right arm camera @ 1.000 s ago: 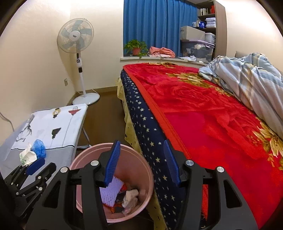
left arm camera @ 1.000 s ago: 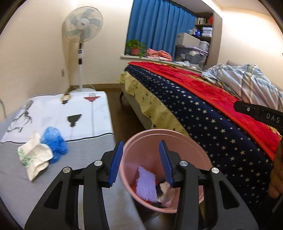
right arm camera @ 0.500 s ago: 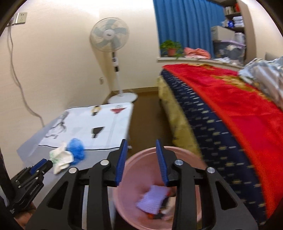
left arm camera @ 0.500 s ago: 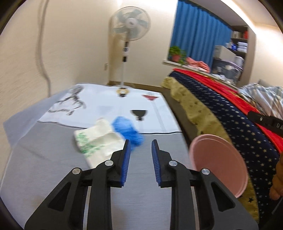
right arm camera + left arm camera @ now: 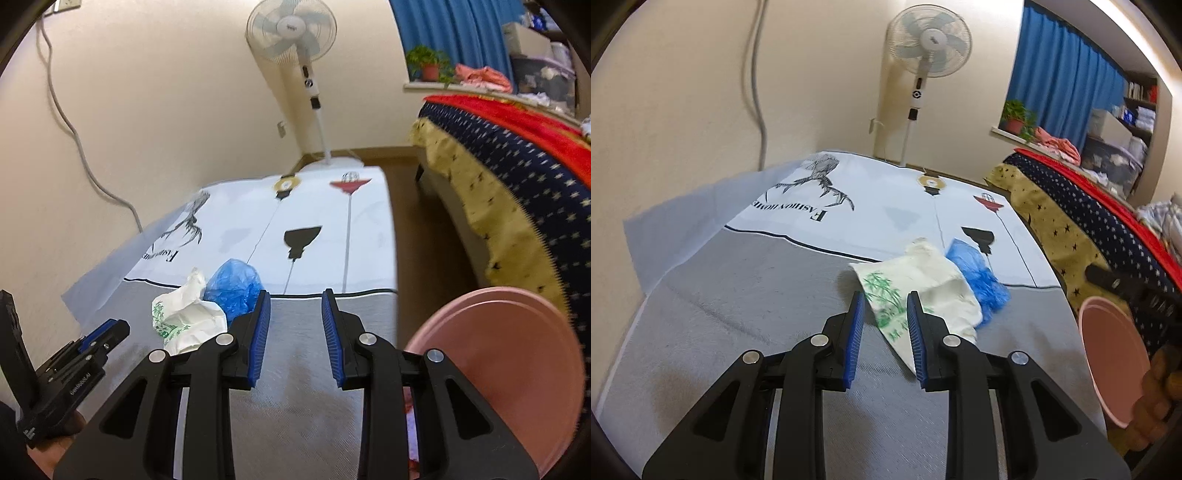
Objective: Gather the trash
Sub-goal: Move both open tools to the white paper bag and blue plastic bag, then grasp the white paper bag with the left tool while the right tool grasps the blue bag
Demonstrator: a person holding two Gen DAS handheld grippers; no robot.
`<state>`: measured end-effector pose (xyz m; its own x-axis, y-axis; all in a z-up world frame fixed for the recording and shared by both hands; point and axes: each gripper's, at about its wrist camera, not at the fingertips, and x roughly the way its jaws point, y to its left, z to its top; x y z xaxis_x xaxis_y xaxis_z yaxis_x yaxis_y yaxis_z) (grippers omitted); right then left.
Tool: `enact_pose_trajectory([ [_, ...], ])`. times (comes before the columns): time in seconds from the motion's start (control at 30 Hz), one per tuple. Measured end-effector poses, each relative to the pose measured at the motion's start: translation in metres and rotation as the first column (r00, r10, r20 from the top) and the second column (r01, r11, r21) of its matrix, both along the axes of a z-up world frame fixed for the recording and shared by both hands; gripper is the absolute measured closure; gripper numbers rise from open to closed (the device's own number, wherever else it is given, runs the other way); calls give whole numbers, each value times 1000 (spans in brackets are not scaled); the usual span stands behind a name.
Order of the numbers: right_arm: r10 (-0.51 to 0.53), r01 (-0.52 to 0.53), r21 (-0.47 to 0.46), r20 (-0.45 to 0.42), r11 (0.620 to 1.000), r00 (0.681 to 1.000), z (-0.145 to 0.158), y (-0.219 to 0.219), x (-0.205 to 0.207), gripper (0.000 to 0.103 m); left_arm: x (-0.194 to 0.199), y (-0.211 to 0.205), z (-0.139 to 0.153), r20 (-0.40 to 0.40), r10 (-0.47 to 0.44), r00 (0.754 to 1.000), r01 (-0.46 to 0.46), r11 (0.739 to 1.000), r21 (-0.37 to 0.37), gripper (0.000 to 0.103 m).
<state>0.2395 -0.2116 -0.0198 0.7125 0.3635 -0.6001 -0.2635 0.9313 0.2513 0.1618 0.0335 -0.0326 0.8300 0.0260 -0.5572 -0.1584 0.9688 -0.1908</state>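
A crumpled white plastic bag with green print (image 5: 916, 291) lies on the cloth-covered table (image 5: 757, 317), with a crumpled blue plastic bag (image 5: 979, 273) touching its right side. My left gripper (image 5: 884, 314) is open, its jaws just over the near edge of the white bag. My right gripper (image 5: 295, 314) is open and empty above the table, right of the blue bag (image 5: 234, 286) and white bag (image 5: 184, 314). The pink trash bucket (image 5: 509, 369) stands off the table's right edge; it also shows in the left wrist view (image 5: 1108, 362).
A bed with a starred navy and red cover (image 5: 517, 155) runs along the right. A standing fan (image 5: 925, 55) stands by the far wall. A cable (image 5: 74, 122) hangs down the wall on the left. Brown floor lies between table and bed.
Both grippers swung left from over the bucket to the table. The left gripper came close over the white bag. Both sets of jaws narrowed midway and have widened a little again.
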Motion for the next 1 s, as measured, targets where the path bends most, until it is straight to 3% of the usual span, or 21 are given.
enact_pose_trajectory([
  [0.23,34,-32,28,-79,999,996,-30,23,32,69,20,13,-8,-12,-14,1000,13,997,-79,79],
  [0.3,36,-34,33,-89,999,995,-35,28,37,60,26,17,-11,-20,-4,1000,2,995,-99,78],
  [0.43,55,-47,61,-141,997,988,-46,36,51,54,36,26,-20,-42,-6,999,0,989,-148,62],
  [0.7,101,-94,43,-207,995,973,-64,52,61,52,53,34,-34,-96,-56,994,30,966,-258,62],
  [0.77,123,-117,39,-210,992,970,-64,55,61,58,54,31,-35,-91,-77,993,50,963,-266,62],
  [0.9,160,-156,33,-206,987,966,-64,61,57,96,52,25,-33,-87,-85,993,61,968,-243,83],
  [1.0,153,-150,28,-180,988,972,-60,58,51,100,48,28,-28,-66,-77,995,57,964,-261,96],
])
